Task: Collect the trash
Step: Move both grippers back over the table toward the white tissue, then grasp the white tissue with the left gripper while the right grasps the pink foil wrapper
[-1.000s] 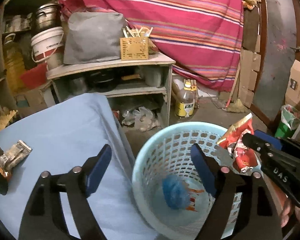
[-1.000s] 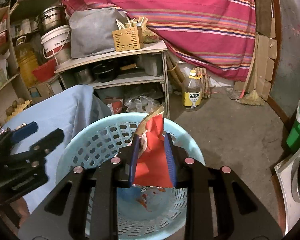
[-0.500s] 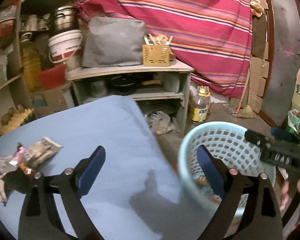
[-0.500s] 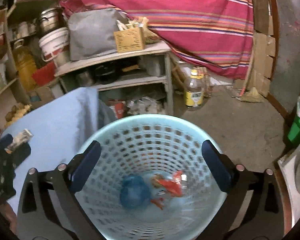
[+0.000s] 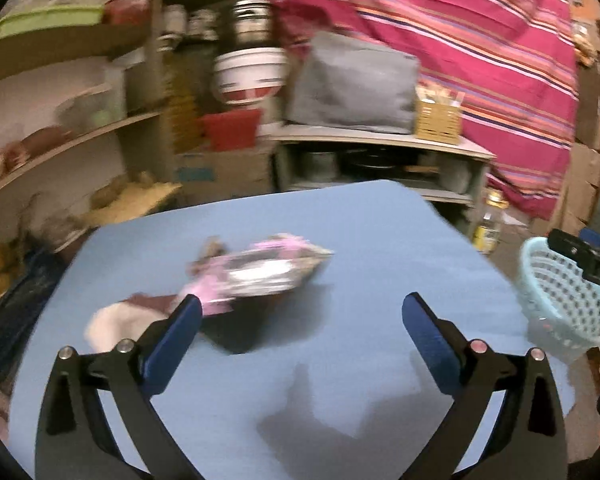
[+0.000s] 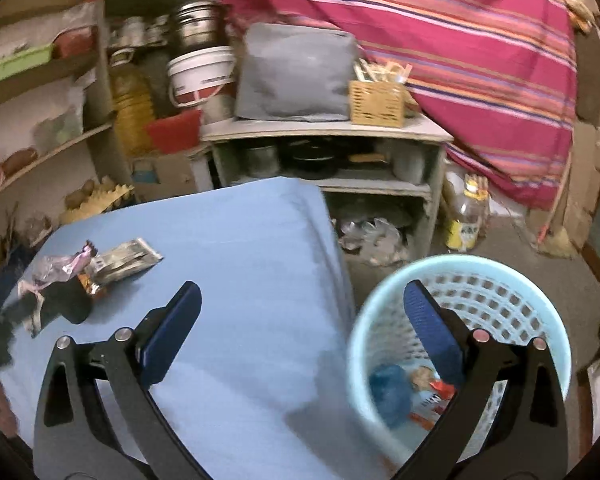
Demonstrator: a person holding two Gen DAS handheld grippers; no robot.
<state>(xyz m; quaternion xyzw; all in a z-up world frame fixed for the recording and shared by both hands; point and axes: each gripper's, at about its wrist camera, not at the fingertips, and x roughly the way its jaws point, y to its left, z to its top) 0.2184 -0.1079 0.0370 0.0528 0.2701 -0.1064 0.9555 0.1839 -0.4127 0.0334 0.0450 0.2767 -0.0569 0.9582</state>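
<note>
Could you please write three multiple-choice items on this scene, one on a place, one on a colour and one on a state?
1. Where do the leftover wrappers lie?
A. on the blue table
B. in the basket
C. on the floor

2. What colour is the basket?
A. red
B. light blue
C. yellow

3. How does the right gripper stand?
A. shut on a wrapper
B. open and empty
C. shut on the basket rim

Answers: 1 A, the wrappers rest on the table's left part. 2 B, its perforated wall is light blue. 3 B, its fingers stand wide apart with nothing between them.
</note>
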